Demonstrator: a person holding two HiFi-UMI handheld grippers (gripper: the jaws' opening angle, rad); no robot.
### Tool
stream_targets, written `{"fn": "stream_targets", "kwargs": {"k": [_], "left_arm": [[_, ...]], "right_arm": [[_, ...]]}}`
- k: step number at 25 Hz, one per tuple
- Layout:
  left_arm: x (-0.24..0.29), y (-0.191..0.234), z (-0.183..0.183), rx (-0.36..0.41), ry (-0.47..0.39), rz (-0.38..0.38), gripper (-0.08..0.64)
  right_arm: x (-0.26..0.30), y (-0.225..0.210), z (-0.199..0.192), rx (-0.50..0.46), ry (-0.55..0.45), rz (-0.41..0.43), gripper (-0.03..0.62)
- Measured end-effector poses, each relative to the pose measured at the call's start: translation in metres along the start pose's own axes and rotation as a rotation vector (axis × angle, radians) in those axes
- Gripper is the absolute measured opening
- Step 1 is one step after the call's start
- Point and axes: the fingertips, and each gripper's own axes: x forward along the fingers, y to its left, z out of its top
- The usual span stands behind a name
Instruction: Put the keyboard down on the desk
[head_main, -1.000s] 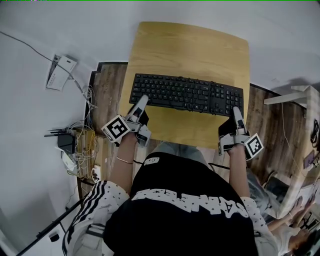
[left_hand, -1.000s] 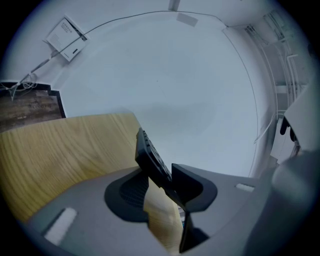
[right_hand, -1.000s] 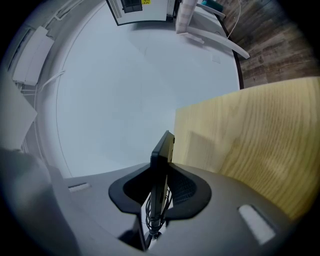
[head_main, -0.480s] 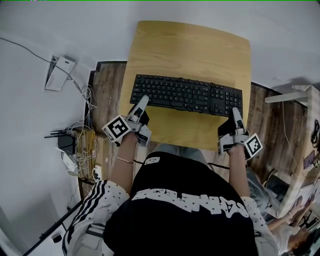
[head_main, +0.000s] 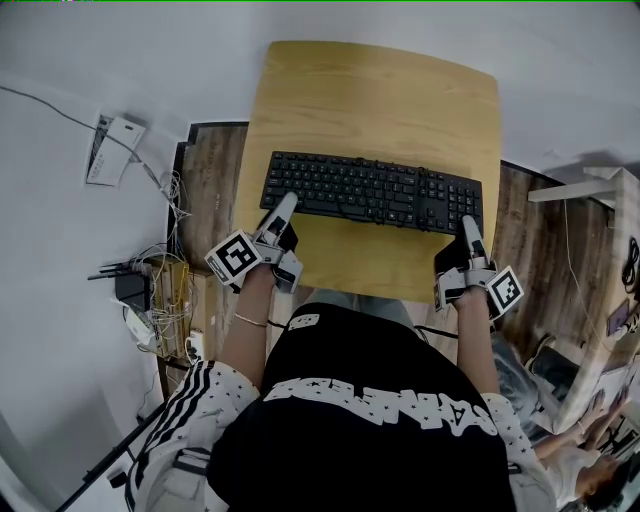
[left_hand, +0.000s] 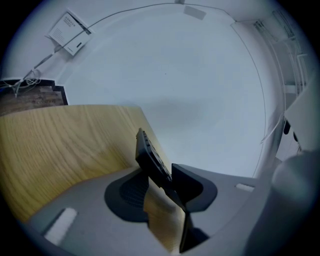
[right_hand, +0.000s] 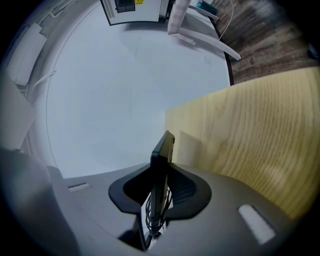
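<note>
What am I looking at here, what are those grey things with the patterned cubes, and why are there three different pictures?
There is no robot here. A person at a wooden desk holds a hand-worked two-jaw gripper in each hand, and the marker cubes are part of those grippers. The top-down picture comes from a camera on the person's head. The other two come from cameras riding on each gripper, looking along its jaws. The left gripper and the right gripper each clamp one end of a black keyboard over the desk. I cannot tell whether it already rests on the wood.
</note>
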Motion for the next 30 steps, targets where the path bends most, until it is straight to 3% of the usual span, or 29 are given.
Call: {"fn": "stream_targets", "kwargs": {"k": [30], "left_arm": [[0.007, 0.017, -0.008, -0.024, 0.039, 0.051, 0.14]], "right_arm": [[0.001, -0.02, -0.001, 0.026, -0.015, -0.077, 0.091]]}}
